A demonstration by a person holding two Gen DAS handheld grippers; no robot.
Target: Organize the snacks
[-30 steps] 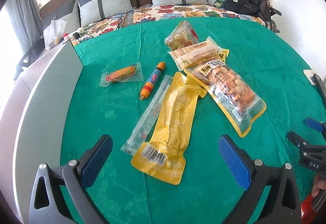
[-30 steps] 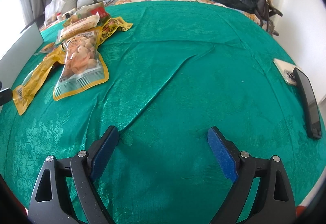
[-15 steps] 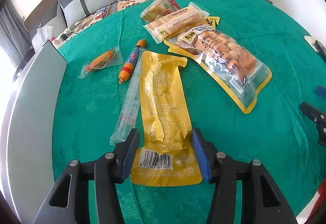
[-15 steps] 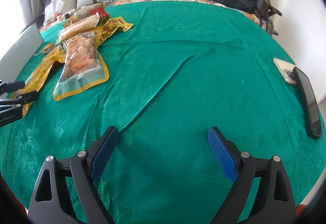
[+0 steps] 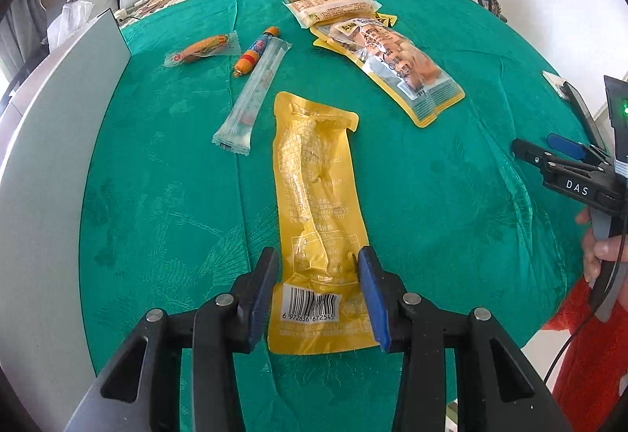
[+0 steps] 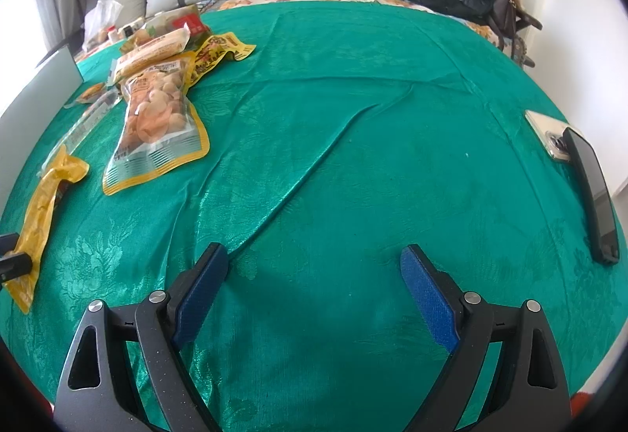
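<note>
1. The left tool has closed its blue pads on both edges of the yellow pouch, which lies flat on the green cloth and stretches straight ahead.
2. Ahead and left lies a clear stick pack.
3. The right tool is spread wide over bare cloth, with nothing between its pads.

A yellow pouch is lying on a green cloth showing what looks like a leaf pattern. Blue pads are lining black fingers.
</note>
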